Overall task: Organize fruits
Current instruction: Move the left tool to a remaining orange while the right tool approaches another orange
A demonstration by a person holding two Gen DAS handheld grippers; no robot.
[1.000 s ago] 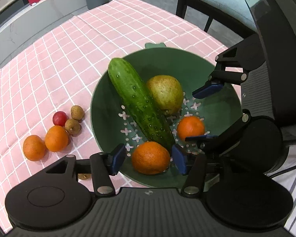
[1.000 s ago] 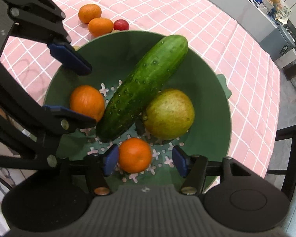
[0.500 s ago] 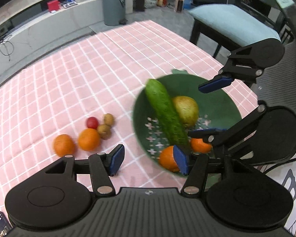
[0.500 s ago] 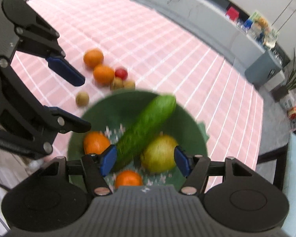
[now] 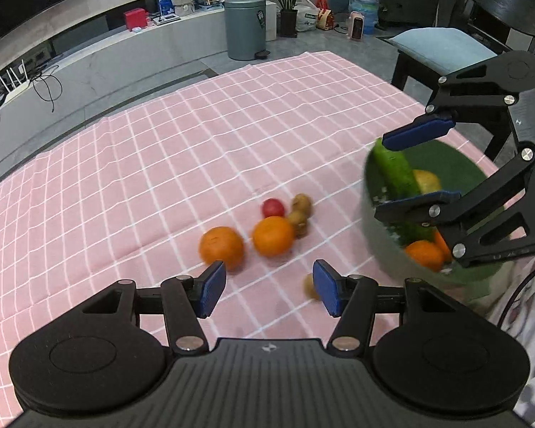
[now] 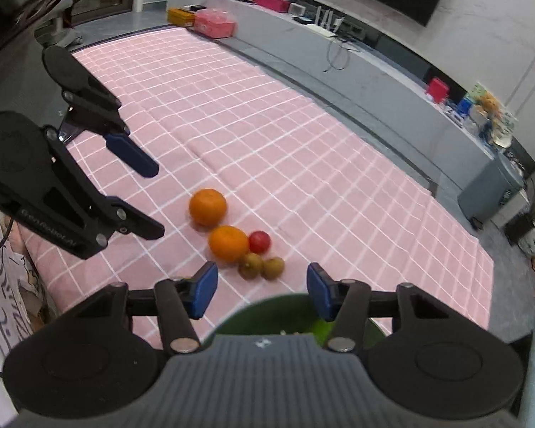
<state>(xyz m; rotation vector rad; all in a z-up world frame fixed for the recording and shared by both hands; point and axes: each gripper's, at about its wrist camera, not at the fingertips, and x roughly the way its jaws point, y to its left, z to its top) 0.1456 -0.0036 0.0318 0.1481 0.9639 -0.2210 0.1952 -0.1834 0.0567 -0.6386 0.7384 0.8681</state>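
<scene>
Fruits, left wrist view: two oranges (image 5: pixel 221 248) (image 5: pixel 273 236), a small red fruit (image 5: pixel 273 208) and two brown fruits (image 5: pixel 301 214) lie clustered on the pink checked tablecloth (image 5: pixel 160 164); a third brown fruit (image 5: pixel 309 286) sits apart, just beside the right-hand pad.
Left gripper: the left gripper (image 5: pixel 269 289) hangs above the cloth near the cluster, jaws spread wide, holding nothing.
Bowl: the green bowl (image 5: pixel 378 249) stands at the right edge of the table, carrying a cucumber (image 5: pixel 392 171), a yellowish pear (image 5: pixel 426 182) and more oranges (image 5: pixel 424 254).
Right gripper, seen from the left: the right gripper (image 5: pixel 417 166) hovers over the bowl, jaws well parted, nothing between them.
Right wrist view: the same oranges (image 6: pixel 208 207) (image 6: pixel 229 243), red fruit (image 6: pixel 259 242) and brown pair (image 6: pixel 262 267) lie ahead of the right gripper (image 6: pixel 262 294), which is wide open and empty; only the bowl's rim (image 6: pixel 267 306) shows below it.
Left gripper, seen from the right: it stands well to the left of the fruit, open.
Step in hand: judged to be an approach to the loose fruit for transfer to the bowl.
Doing it well: likely centre the pads on one orange's widest part, come down clear of its neighbours, close gently so round fruit does not roll, and take the outermost piece first.
Caution: the bowl sits near the table edge; a nudge could shift it.
</scene>
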